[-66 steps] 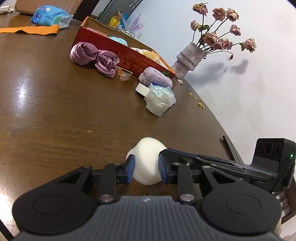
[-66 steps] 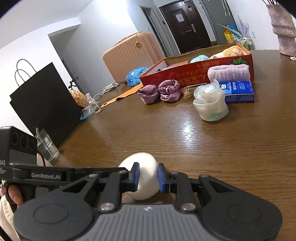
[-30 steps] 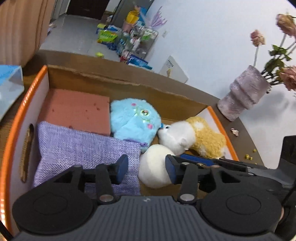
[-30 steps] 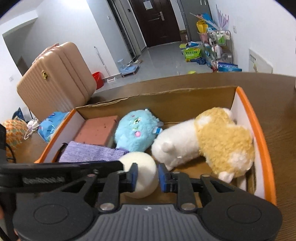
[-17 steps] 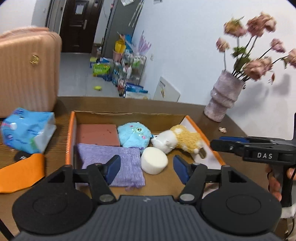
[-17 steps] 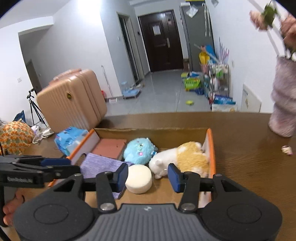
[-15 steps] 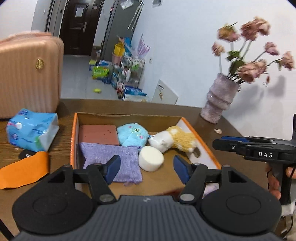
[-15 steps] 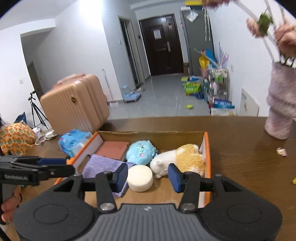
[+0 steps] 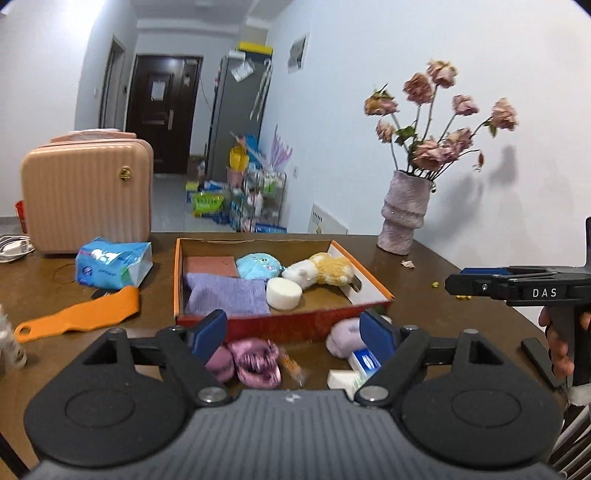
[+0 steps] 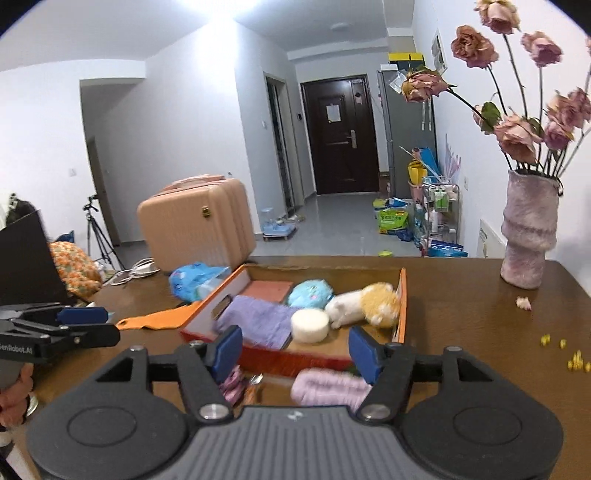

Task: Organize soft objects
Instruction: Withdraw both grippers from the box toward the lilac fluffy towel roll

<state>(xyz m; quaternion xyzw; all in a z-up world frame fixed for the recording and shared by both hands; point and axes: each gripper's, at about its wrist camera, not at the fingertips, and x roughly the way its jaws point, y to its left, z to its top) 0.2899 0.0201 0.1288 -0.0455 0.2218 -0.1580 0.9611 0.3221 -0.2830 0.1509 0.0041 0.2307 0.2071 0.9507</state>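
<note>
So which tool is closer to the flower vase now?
Right. The right tool is on the same side of the box as the vase; the left tool is on the far side, near the orange strip. Both tools' jaws have just been opening, empty.

bright ceiling glare (image 10: 207,7), soft vase shadow on wall (image 9: 476,192), fisheye edge warp, slight motion blur.

At frame centre, a round white foam puff (image 9: 283,293) lies inside the orange-rimmed cardboard box (image 9: 373,280), beside a folded lilac cloth (image 9: 225,295).
</note>
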